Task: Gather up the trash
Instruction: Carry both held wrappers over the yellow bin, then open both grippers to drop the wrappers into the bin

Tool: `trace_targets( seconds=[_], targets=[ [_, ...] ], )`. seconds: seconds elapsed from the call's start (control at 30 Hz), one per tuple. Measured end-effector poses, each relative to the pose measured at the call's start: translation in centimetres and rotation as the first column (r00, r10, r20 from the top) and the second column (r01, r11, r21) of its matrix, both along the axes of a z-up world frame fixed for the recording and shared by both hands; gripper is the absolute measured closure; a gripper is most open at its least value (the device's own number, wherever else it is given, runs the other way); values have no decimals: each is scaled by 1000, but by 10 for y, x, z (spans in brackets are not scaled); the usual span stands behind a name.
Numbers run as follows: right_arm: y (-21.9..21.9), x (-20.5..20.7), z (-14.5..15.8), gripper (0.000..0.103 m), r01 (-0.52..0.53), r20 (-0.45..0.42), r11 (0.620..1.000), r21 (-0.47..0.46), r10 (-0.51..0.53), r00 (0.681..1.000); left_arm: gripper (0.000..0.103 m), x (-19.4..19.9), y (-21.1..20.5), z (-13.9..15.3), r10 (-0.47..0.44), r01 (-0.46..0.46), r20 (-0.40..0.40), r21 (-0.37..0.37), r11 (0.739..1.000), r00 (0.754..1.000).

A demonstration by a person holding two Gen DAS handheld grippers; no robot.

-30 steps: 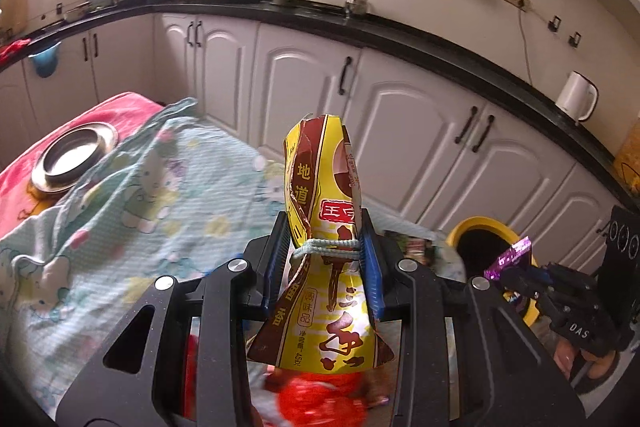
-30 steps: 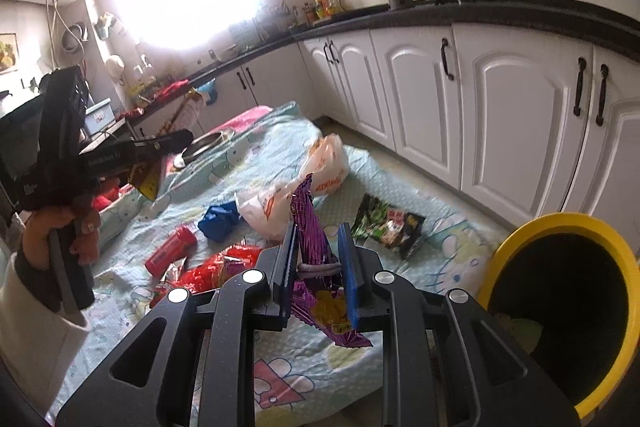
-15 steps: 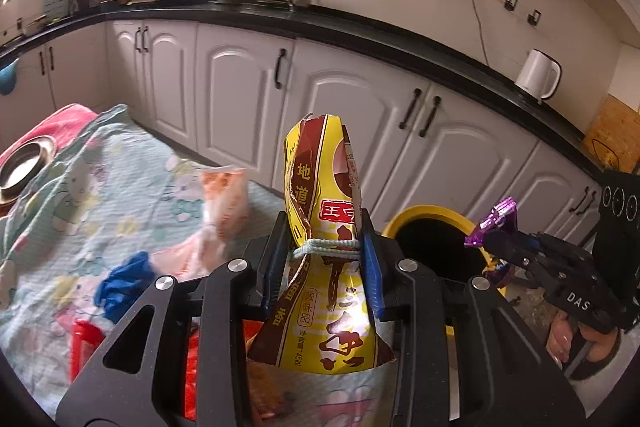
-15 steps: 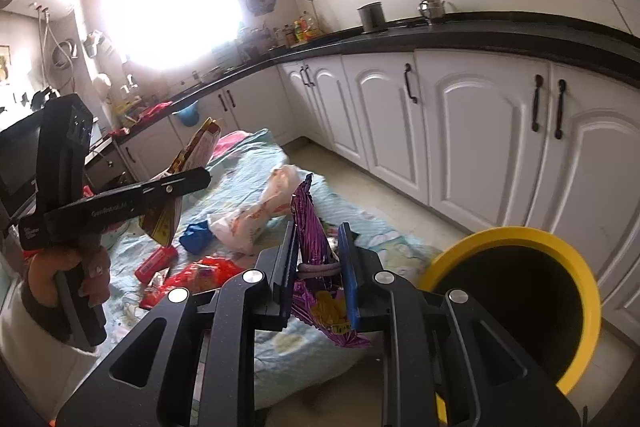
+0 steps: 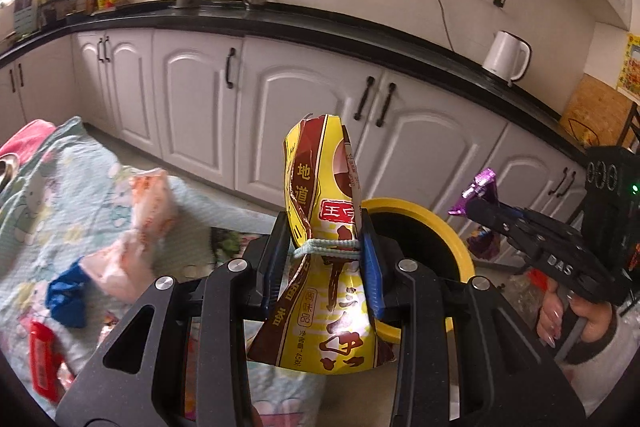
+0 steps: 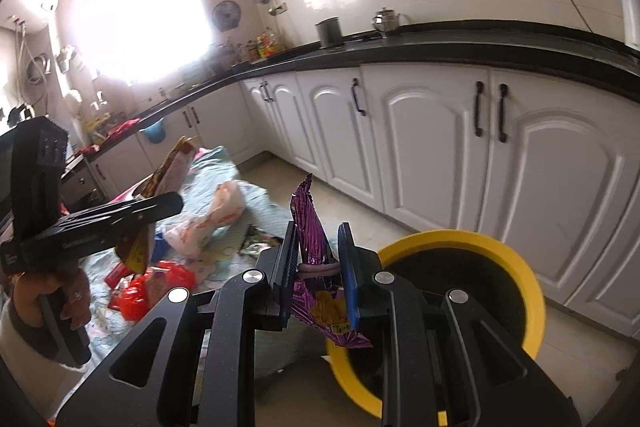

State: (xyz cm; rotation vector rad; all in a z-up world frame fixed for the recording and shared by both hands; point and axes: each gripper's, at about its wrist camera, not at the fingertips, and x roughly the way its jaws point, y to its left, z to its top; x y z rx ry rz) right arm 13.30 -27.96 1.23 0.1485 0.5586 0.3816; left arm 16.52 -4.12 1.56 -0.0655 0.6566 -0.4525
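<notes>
My left gripper (image 5: 326,247) is shut on a yellow and brown snack packet (image 5: 320,203) and holds it upright in the air. A yellow-rimmed black bin (image 5: 436,227) stands on the floor just behind it. My right gripper (image 6: 318,263) is shut on a purple wrapper (image 6: 310,227), with the same bin (image 6: 524,283) close at the lower right. The right gripper also shows in the left wrist view (image 5: 480,203) beside the bin. The left gripper and its packet show in the right wrist view (image 6: 160,203) over the table.
A table under a pale blue cartoon cloth (image 5: 52,187) carries a pink-white plastic bag (image 5: 140,227), a blue scrap (image 5: 66,295), red wrappers (image 6: 152,283) and a dark packet (image 6: 256,243). White cabinets (image 5: 304,123) with a black counter run behind. A white kettle (image 5: 506,55) stands on the counter.
Both grippers have swung from over the table toward the yellow bin, which is now larger and closer in both views. Each still holds its wrapper.
</notes>
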Motion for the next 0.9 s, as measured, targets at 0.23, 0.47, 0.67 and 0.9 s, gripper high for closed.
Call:
trace_targets(
  seconds=[0.23,0.47,0.67,0.9],
  targets=[
    [-37,2,-12,83,81,-27,997,0,-81,996,77,1,-35,-11,-53,53,-18,2,999,998],
    [-62,6,-28,83,140,-56,990,-13,-140,989,77,9,-67,-25,-90,89,-41,-7,996,995],
    [-77,9,-46,83,167,-94,986,-20,-168,981,77,18,-95,-41,-123,123,-71,-5,992,990],
    [-87,14,-65,83,181,-140,983,-13,-181,974,77,28,-116,-67,-146,148,-119,2,989,982]
  ],
)
